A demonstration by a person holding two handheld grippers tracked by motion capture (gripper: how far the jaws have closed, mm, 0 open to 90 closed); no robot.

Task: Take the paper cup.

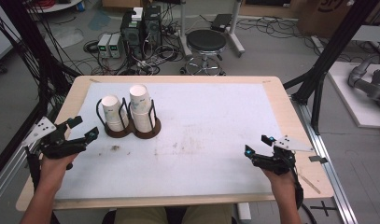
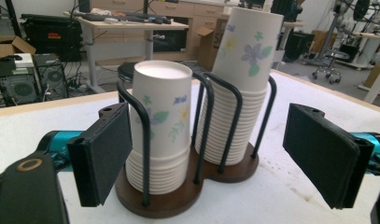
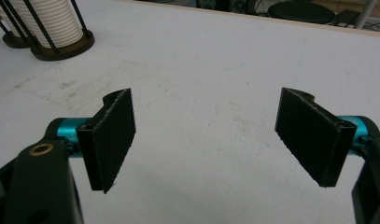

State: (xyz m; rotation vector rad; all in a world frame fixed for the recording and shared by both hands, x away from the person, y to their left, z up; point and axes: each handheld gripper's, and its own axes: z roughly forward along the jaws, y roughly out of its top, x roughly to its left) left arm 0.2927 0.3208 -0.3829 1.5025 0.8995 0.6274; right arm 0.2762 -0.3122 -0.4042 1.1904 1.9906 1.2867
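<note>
The left gripper [image 1: 83, 128] hovers over the desk's [image 1: 178, 191] left edge, its jaws spread wide and holding nothing; in the left gripper view [image 2: 206, 154] they frame the cup holder [image 2: 178, 198] without touching it. The holder [image 1: 131, 130], a dark wooden base with black wire uprights, stands toward the far left corner of the white mat [image 1: 201, 140] and carries two stacks of upside-down paper cups: a shorter stack [image 1: 113, 113] on the left and a taller stack [image 1: 140, 106] just beside it. The cups bear a flower print. The right gripper [image 1: 258, 145] sits near the desk's right edge, well apart from the holder, its two jaws also wide open and empty above bare mat [image 3: 206, 140].
</note>
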